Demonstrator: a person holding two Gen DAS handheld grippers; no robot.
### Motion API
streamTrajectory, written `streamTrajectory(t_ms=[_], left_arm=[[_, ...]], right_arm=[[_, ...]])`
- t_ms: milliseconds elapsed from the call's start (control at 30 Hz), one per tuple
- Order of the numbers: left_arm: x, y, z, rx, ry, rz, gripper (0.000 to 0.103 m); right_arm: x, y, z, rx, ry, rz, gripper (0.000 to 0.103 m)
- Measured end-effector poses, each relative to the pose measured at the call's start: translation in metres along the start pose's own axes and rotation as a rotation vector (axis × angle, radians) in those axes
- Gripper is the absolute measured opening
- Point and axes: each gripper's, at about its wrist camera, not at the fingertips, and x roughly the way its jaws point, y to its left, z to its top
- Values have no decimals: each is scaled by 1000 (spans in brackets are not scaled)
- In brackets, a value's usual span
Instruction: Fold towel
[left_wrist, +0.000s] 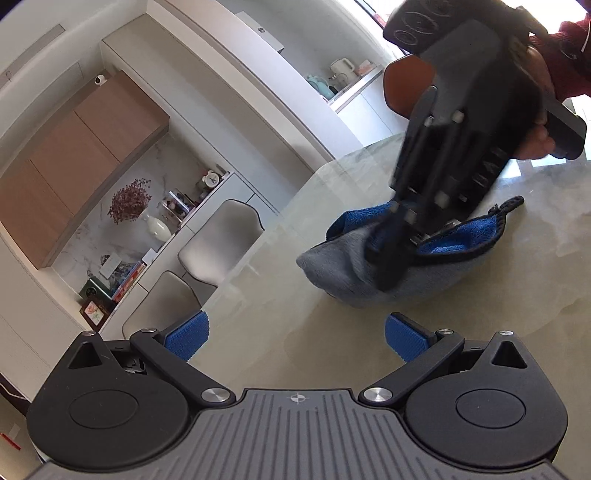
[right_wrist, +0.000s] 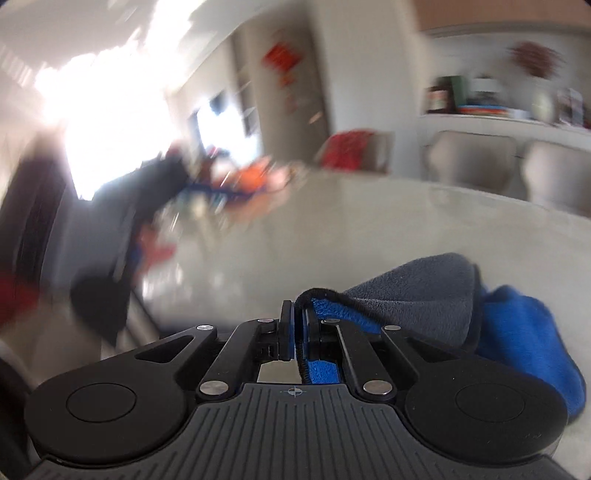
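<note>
While the right gripper (right_wrist: 299, 332) pinches the towel (left_wrist: 332, 269), the left gripper (left_wrist: 295, 336) gapes empty near chairs (left_wrist: 218, 240).

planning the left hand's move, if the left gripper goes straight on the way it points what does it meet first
Probably the bare table first, since the open left gripper tilts down; the towel lies slightly right of its line, though depth is unclear.

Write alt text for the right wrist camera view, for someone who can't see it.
The right gripper is shut on the black-trimmed edge of a towel, grey on one side and blue on the other, bunched to its right on a pale marble table. The room behind is motion-blurred, with two pale chairs beyond the table.
</note>
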Motion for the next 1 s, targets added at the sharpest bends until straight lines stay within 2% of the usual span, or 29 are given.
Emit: streamTrajectory(t_ms=[67,100,267,367,467,533,600,667,733,767,900,1000], left_arm=[[-1,-2,-3,9,10,-14,103],[-2,-5,-5,18,12,-24,103],[0,-25,-3,130,-48,-110,103],[5,-39,4,205,-89,-154,103],[10,-54,8,298,-122,-184,103],[14,-61,9,346,-134,-198,102],[17,-66,10,368,-137,-210,102],[21,-68,12,370,-130,-215,102],[29,-65,17,324,-102,-225,101],[34,-62,21,274,-75,-240,97],[55,-47,26,65,28,-331,92],[63,-45,25,22,54,-340,83]], right_arm=[[11,20,-11,-99,98,40,5],[13,23,-14,-107,121,45,5],[0,27,-23,-107,144,57,11],[-22,33,-29,-109,131,4,11],[-40,40,-43,-134,157,-77,12],[-47,42,-52,-136,178,-125,15],[-51,47,-61,-149,192,-156,27],[-55,52,-69,-171,200,-192,27],[-56,54,-74,-194,198,-239,27],[-53,52,-73,-196,198,-261,27],[-45,34,-73,-127,188,-333,30],[-46,25,-73,-87,180,-345,33]])
